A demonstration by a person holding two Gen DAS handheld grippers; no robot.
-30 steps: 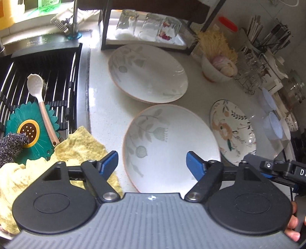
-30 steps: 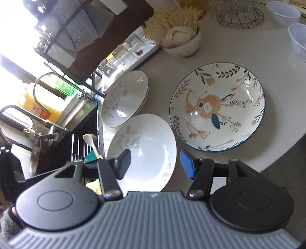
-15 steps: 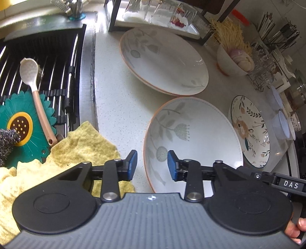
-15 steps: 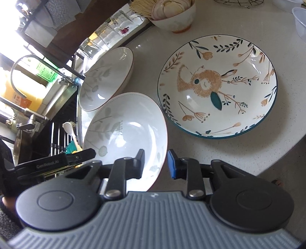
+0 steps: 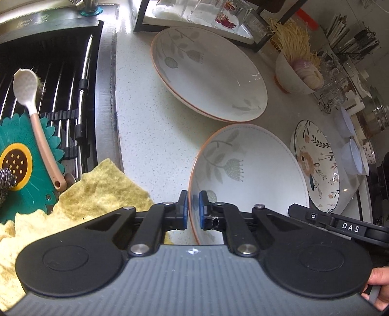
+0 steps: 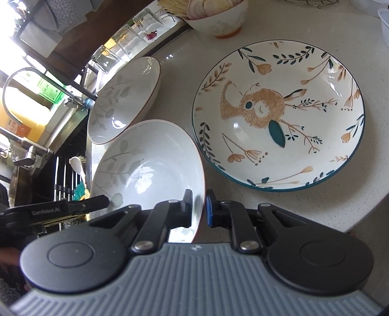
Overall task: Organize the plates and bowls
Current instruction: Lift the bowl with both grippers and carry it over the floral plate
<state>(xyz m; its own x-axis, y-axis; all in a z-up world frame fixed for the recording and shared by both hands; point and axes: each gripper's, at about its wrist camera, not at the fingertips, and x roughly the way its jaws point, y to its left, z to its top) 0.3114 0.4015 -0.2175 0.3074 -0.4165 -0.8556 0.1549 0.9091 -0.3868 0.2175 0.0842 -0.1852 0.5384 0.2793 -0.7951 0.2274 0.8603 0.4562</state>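
**q:** so where are you at with the plates right now? both hands on one?

**me:** yeah. both my grippers are clamped on the near leaf plate (image 5: 252,175), the white one with the orange rim, sitting on the speckled counter (image 5: 145,136). my left gripper (image 5: 193,209) has just closed down and pinches the rim on the side nearest the yellow cloth (image 5: 97,194), one pad inside, one outside. my right gripper (image 6: 199,206) has just closed too and bites the opposite rim, the side toward the rabbit plate (image 6: 279,114). so nothing is loose, both sets of jaws are grasping that one plate.

**q:** and the plan is stacking it?

**me:** my guess, yes. the matching leaf plate (image 5: 209,73) sits just behind it, close to the glass rack (image 5: 194,14), so that looks like the obvious partner.

**q:** any tips for the lift?

**me:** raise both hands together and keep the plate level. the grip is only on thin glazed rim, so if one hand leads, the plate could twist out of the pads. i'd clear the rim of the far plate fully before moving over it, centre it, then lower it slowly and only let go once it's seated. also watch the rabbit plate on the right, it's near enough to clip.
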